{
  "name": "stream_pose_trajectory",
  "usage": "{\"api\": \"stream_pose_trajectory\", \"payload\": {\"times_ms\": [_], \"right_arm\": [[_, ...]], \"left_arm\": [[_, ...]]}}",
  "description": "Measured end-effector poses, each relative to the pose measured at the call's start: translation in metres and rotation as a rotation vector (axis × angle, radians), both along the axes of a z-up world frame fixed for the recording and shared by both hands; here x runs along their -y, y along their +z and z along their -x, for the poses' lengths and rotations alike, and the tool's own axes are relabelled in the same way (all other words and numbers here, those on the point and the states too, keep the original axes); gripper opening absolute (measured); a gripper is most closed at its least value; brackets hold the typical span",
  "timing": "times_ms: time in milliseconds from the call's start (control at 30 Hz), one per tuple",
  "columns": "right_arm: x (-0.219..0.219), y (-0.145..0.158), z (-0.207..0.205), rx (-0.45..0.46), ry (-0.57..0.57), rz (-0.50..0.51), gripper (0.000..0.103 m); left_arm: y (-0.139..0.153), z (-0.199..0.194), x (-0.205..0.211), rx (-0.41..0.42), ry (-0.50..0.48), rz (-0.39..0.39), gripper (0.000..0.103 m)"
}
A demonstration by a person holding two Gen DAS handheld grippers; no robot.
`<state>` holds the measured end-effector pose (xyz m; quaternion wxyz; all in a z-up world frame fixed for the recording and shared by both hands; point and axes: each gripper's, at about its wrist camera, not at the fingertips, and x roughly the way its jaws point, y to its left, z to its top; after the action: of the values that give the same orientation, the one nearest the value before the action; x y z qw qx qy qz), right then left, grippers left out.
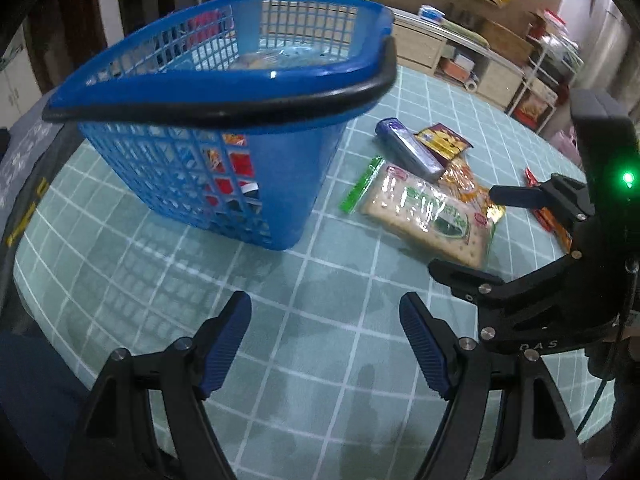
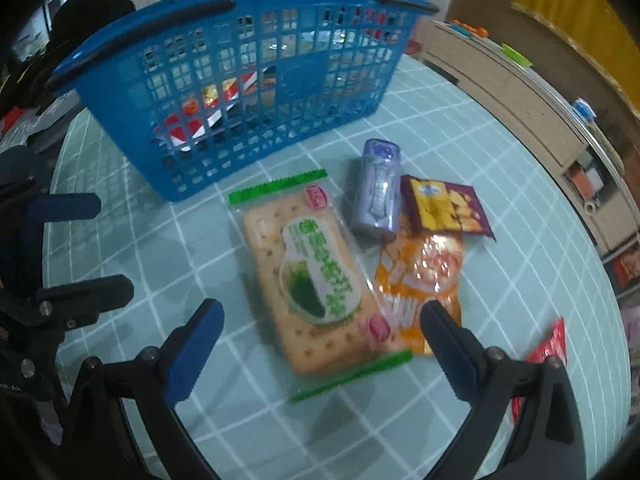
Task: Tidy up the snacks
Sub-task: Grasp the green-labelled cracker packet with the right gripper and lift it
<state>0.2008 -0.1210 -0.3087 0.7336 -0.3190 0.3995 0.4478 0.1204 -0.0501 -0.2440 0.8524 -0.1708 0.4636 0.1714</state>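
A blue mesh basket (image 1: 192,168) (image 2: 240,92) with black handles stands on the checked table, with red and orange packets inside. Right of it lie loose snacks: a clear cracker pack with green ends (image 1: 428,216) (image 2: 308,272), a purple tube-shaped pack (image 1: 408,148) (image 2: 378,190), a maroon-and-yellow packet (image 1: 442,140) (image 2: 444,208), an orange packet (image 1: 464,184) (image 2: 424,280) and a red packet (image 1: 548,216) (image 2: 548,348). My left gripper (image 1: 326,344) hovers open over bare table in front of the basket. My right gripper (image 2: 320,340) (image 1: 464,232) is open, its fingers straddling the near end of the cracker pack.
The table (image 1: 320,360) is round, covered with a pale green checked cloth. Low shelves and cabinets (image 1: 472,60) (image 2: 520,100) stand beyond its far edge. Dark cloth (image 1: 24,152) lies at the left rim.
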Motion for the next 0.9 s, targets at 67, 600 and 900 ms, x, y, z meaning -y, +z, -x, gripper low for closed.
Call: {"api": "stream_pose_trajectory", "payload": {"times_ms": [67,600,900], "right_arm": [[-0.006,-0.005,-0.006,0.005,0.013,0.024,0.100],[0.000,-0.003,0.012,-0.085,0.051,0.013,0.061],[0.071,0.021,0.039,-0.120,-0.208,-0.083,0.061]], "left_arm": [[-0.003,-0.003,0.000,-0.004,-0.007,-0.004,0.075],[-0.001,-0.009,0.004,-0.014,-0.023,-0.002,0.075],[0.021,0.002,0.028,0.019,-0.080,-0.008,0.075]]}}
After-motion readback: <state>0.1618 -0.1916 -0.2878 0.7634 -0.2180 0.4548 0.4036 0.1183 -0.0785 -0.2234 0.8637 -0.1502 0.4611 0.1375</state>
